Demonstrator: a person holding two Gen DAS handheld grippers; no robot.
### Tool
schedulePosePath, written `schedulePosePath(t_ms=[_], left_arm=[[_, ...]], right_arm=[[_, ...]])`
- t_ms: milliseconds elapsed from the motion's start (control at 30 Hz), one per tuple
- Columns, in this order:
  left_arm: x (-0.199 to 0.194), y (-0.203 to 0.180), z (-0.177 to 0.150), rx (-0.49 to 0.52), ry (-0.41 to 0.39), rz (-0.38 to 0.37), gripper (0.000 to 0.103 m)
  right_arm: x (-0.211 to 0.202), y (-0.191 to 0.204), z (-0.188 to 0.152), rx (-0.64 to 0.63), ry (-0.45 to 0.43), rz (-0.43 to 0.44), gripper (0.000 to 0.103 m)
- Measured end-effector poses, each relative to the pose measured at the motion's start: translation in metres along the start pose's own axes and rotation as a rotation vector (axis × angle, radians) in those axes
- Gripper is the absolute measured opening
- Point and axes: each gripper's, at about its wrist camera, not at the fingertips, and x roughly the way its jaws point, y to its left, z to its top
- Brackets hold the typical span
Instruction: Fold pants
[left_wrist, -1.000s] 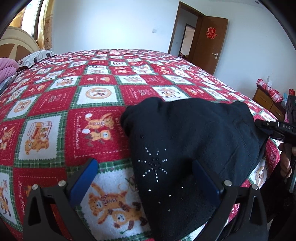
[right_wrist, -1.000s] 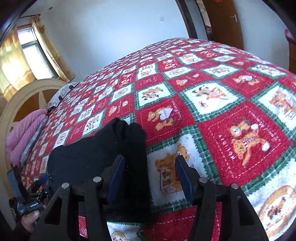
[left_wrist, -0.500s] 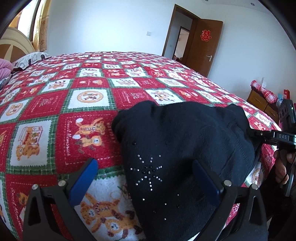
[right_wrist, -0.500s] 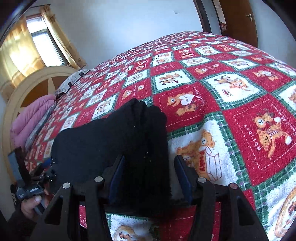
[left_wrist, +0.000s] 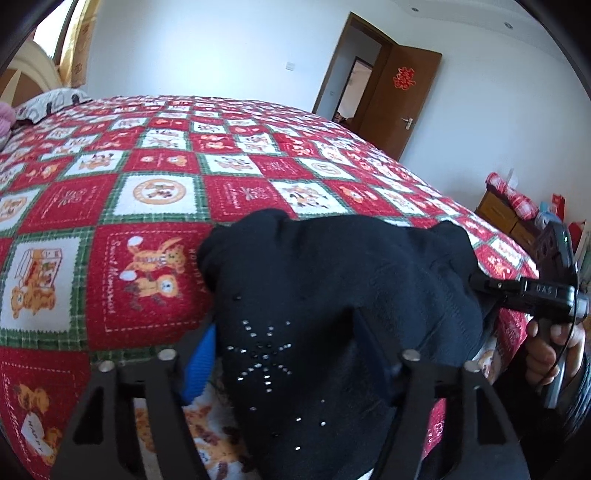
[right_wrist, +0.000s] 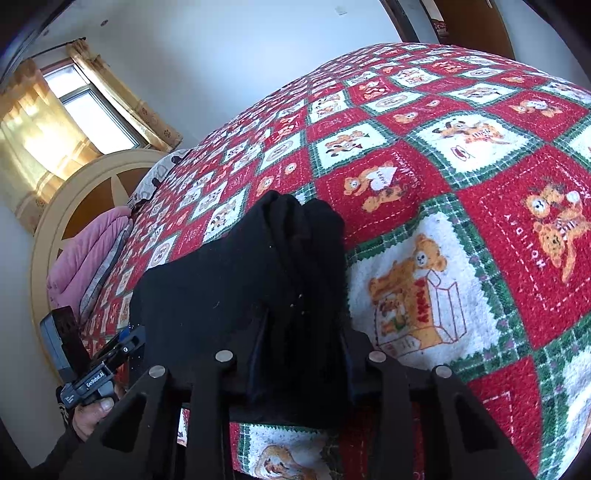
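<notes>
pants (left_wrist: 332, 295): black, folded, at bed's (left_wrist: 155, 192) near edge
left gripper (left_wrist: 288, 354): jaws just closing, grasping pants
right gripper (right_wrist: 303, 339): jaws just closing, clamped on pants' fold

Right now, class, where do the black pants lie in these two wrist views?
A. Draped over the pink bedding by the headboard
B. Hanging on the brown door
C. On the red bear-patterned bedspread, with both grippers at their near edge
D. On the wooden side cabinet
C: the black pants lie bunched on the bedspread, with the left gripper and right gripper straddling their near edge.
</notes>
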Motion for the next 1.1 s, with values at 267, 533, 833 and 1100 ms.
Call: schedulePosePath(t_ms=[267,533,833,1100], left_arm=[[-0.004,0.018,-0.002,-0.088,-0.001,-0.043,0.034],[-0.017,0.012,-0.001,-0.061,-0.026,-0.062,0.014],[-0.036,0.017,0.005,-0.077,-0.064,-0.094,0.013],[-0.055,0.028,0.013,-0.075,-0.096,-0.071,0.012]], right_arm=[[0.003,-0.006,0.001,0.025,0.008,0.013,0.035],[-0.007,0.014,-0.001,-0.06,-0.03,-0.026,0.027],[-0.02,0.026,-0.001,-0.068,-0.072,0.022,0.026],[-0.016,0.057,-0.003,-0.12,-0.071,0.041,0.026]])
